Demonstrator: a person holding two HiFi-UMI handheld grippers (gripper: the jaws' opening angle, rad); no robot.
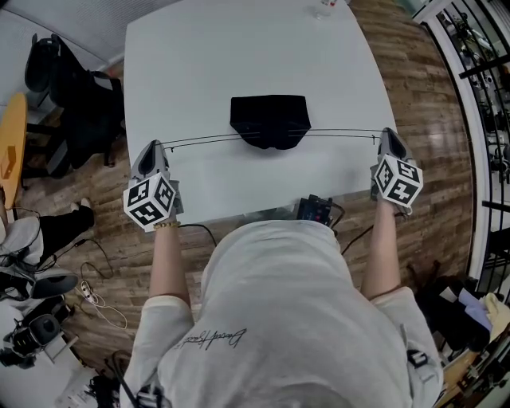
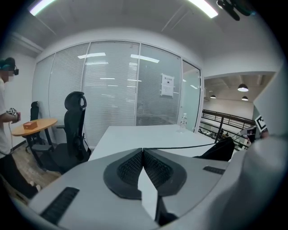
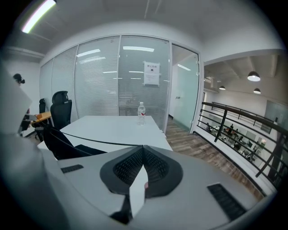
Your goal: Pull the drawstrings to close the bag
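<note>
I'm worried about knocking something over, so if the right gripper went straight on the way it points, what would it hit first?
Probably the white tabletop just beyond its tips, which are shut on the drawstring, since the right gripper tilts downward. The water bottle stands farther along; depth is unclear.

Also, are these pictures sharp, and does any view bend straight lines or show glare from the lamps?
Head view: sharp, evenly lit, the table edges bow a little. Left gripper view: heavy fisheye, black corners, ceiling lamp blown out, yet the drawstring reads crisply. Right gripper view: same fisheye, railing curved, lamp strip glaring.
</note>
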